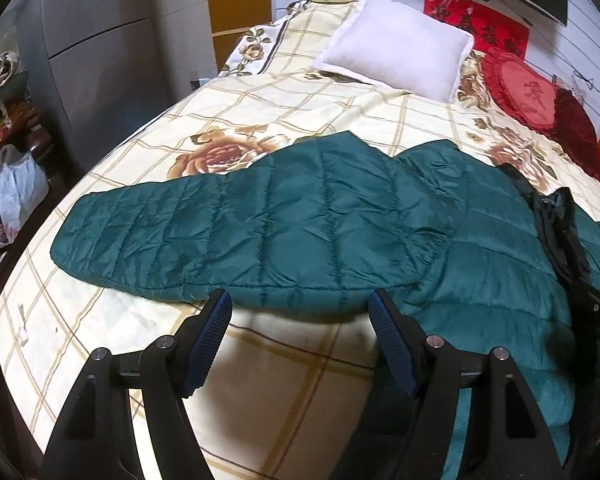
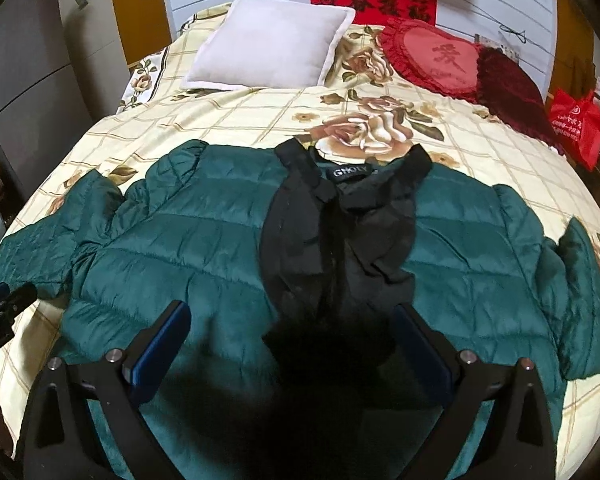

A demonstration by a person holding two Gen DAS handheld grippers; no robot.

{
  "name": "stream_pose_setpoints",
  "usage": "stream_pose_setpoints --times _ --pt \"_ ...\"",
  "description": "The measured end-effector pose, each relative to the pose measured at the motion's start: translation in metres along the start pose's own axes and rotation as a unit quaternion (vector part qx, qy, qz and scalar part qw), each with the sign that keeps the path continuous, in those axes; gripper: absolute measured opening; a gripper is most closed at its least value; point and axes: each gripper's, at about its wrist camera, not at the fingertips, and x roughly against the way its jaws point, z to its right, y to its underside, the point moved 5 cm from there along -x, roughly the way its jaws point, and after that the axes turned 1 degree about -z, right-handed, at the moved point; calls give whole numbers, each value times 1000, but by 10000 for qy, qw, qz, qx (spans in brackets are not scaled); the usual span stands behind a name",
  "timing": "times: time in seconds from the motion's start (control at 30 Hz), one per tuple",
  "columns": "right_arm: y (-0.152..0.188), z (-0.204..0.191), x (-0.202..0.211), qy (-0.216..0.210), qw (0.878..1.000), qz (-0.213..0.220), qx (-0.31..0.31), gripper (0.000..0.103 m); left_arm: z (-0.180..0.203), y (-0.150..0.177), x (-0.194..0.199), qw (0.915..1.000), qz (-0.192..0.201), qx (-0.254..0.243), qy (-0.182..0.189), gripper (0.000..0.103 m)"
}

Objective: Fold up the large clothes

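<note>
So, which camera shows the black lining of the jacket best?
The right wrist view: the black lining lies centred and open, its label readable. The left wrist view shows it only as a narrow strip at the right edge of the green jacket.

The left wrist view looks from low over the near edge of the bed [image 1: 284, 364], facing the headboard end, with the jacket's [image 1: 284, 224] outstretched sleeve close ahead and its body off to the right. The right wrist view hangs above the jacket [image 2: 188, 264] body, centred on its black lining, facing the same way. Both share the jacket, white pillow [image 1: 396, 48] [image 2: 268, 44] and red heart cushion [image 1: 520, 92] [image 2: 432, 60].
</note>
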Motion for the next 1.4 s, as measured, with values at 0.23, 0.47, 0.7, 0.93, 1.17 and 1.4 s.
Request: stream_pose_setpoints --times 0.23,0.47,0.7,0.93,1.17,1.4 --pt "-3 -3 -13 -42 10000 -47 -61 102 -36 -6 -8 9993 -23 305 -229 48" --pt "-1 -10 -14 -103 9999 -77 59 102 -147 -17 -23 9829 -253 1813 -187 48" --pt "-1 -18 -9 -149 9997 -73 179 102 -263 0 -43 9345 -250 3508 -550 48" --pt "-1 -20 2 -157 9996 -45 218 102 -283 -5 -72 9285 -354 3616 -767 48" --pt "6 -6 9 2 9997 -63 234 102 -255 -21 -64 9455 -97 3244 -271 0" --pt "13 22 21 113 9999 -46 6 102 -172 -51 10 9662 598 2426 631 0"
